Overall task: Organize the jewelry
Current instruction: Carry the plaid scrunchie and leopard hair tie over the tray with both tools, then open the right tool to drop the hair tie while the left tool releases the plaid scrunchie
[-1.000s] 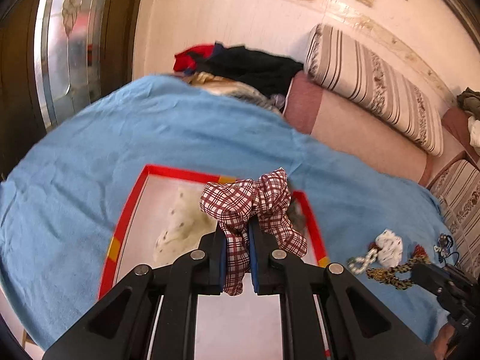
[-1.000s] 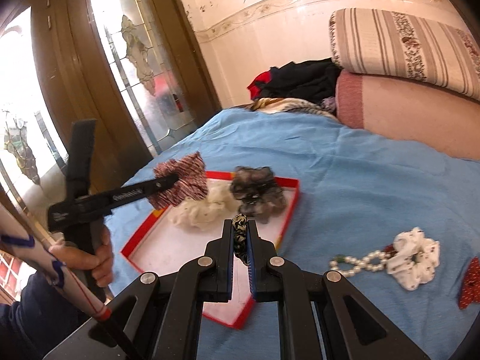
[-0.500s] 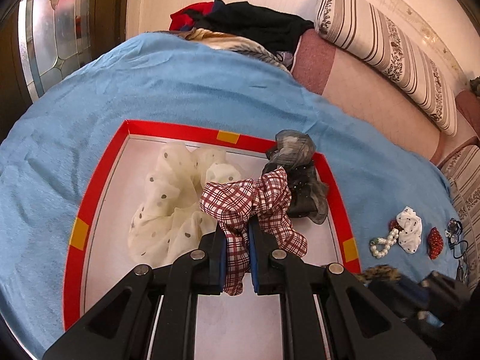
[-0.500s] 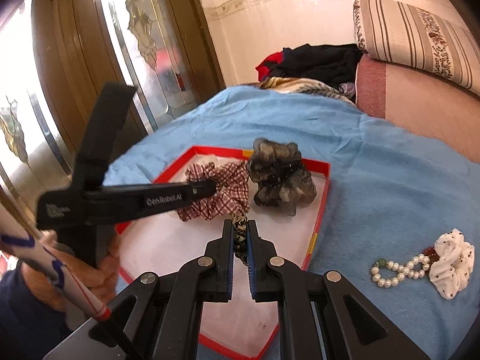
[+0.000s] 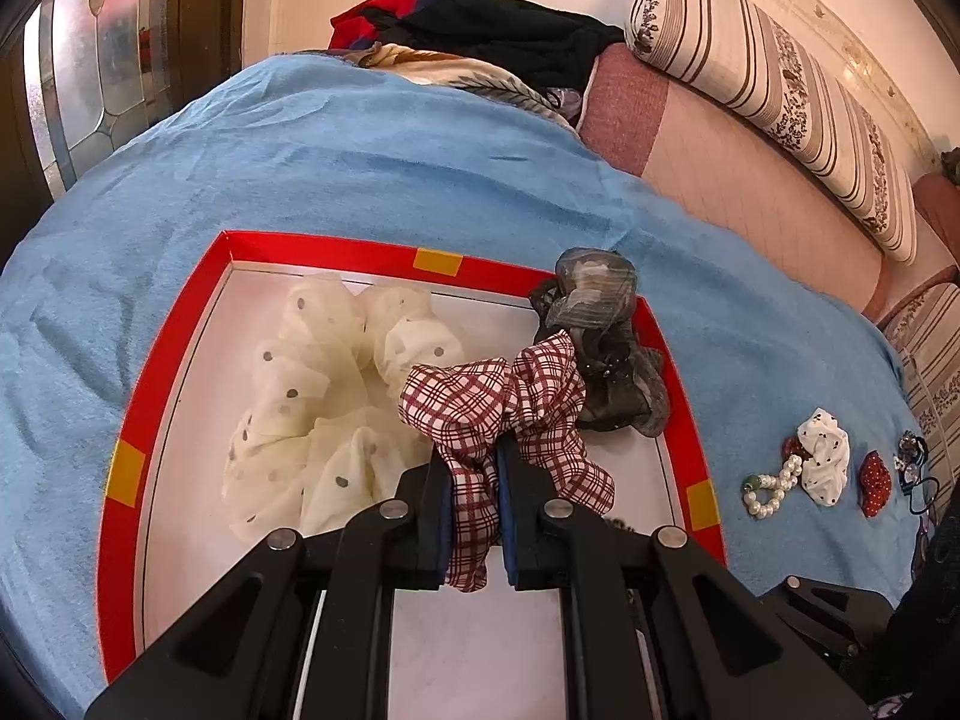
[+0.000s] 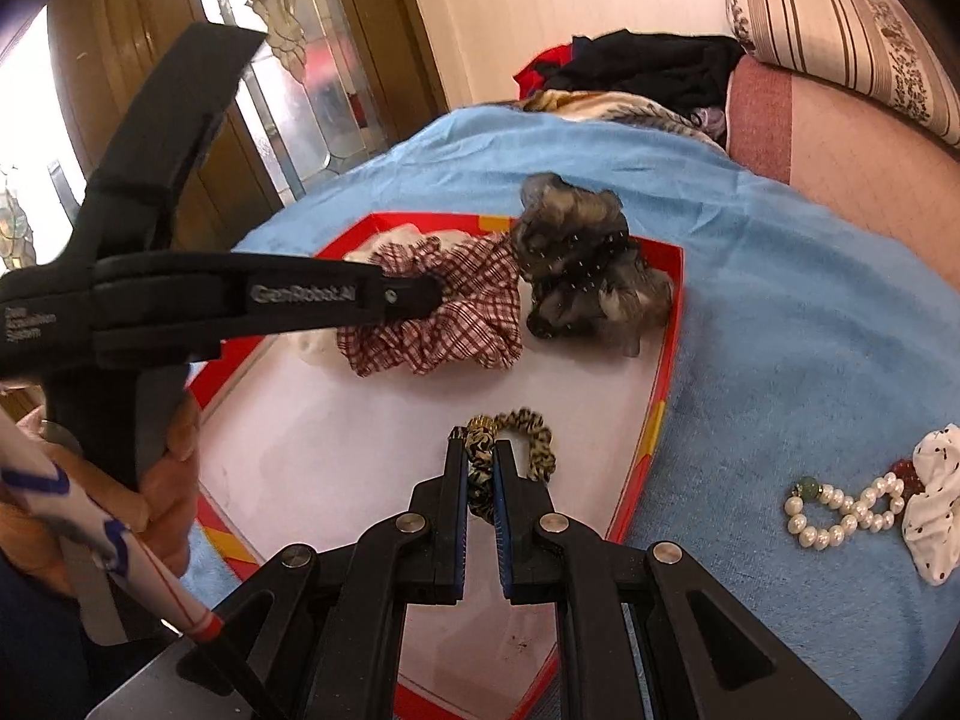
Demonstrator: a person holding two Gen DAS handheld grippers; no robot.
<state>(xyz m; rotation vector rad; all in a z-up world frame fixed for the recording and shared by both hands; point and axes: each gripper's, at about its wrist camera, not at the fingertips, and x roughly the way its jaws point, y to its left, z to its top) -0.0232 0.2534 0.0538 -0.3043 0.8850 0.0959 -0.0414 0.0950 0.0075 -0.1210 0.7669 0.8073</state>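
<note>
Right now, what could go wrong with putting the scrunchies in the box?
The plaid scrunchie hangs pinched in the left gripper beside the gray scrunchie, which sits against the box rim; letting go there could nudge it out. The leopard band is clamped in the right gripper and might snag on a finger when released.

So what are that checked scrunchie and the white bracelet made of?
The checked scrunchie looks like thin woven cotton: matte, crisp red-and-white plaid, gathered folds. The bracelet seems to be glossy pearl-like beads, real or imitation I cannot tell, with one green bead.
</note>
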